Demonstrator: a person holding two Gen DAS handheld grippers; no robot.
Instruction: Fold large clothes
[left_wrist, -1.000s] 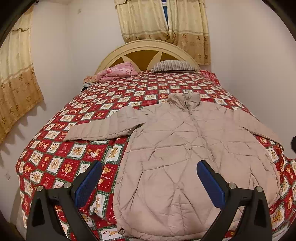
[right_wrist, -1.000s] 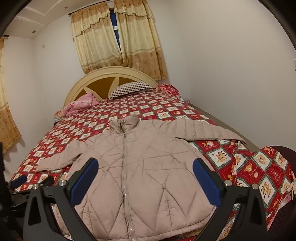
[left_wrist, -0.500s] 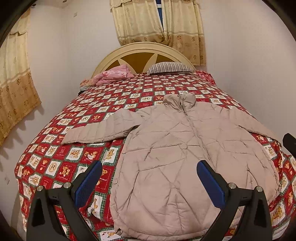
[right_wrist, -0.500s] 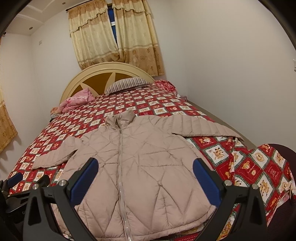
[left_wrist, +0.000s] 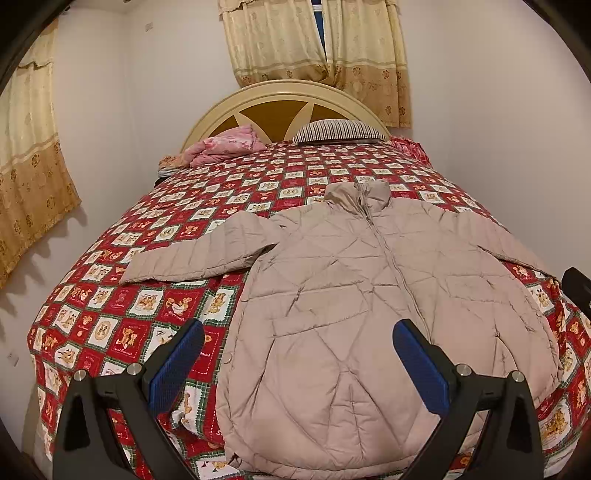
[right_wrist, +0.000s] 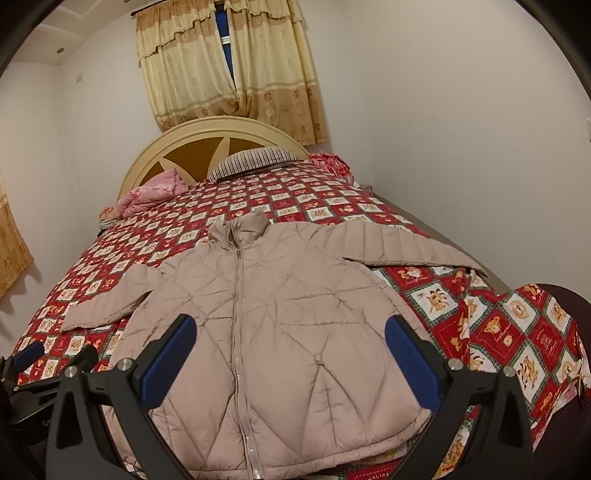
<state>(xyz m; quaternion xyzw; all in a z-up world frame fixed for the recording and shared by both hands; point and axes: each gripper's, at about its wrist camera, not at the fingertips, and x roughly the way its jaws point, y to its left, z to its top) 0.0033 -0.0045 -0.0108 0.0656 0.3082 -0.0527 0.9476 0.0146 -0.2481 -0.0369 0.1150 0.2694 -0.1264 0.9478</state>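
Note:
A beige quilted puffer jacket (left_wrist: 354, 280) (right_wrist: 280, 306) lies flat and zipped on the bed, collar toward the headboard and both sleeves spread out sideways. My left gripper (left_wrist: 298, 332) hovers open above the jacket's lower left part, holding nothing. My right gripper (right_wrist: 290, 325) also stands open, over the jacket's lower front near the zip. The left gripper's tip (right_wrist: 31, 352) shows at the far left of the right wrist view. Neither gripper touches the jacket.
The bed (left_wrist: 110, 306) has a red patchwork cover with bear squares. A pink blanket (left_wrist: 221, 147) and a striped pillow (left_wrist: 340, 131) lie at the cream headboard (left_wrist: 280, 99). Walls stand close on both sides; curtains (left_wrist: 314, 48) hang behind.
Both grippers have drawn back and risen slightly, so the jacket sits a bit lower and farther in both views. The jacket itself has not moved.

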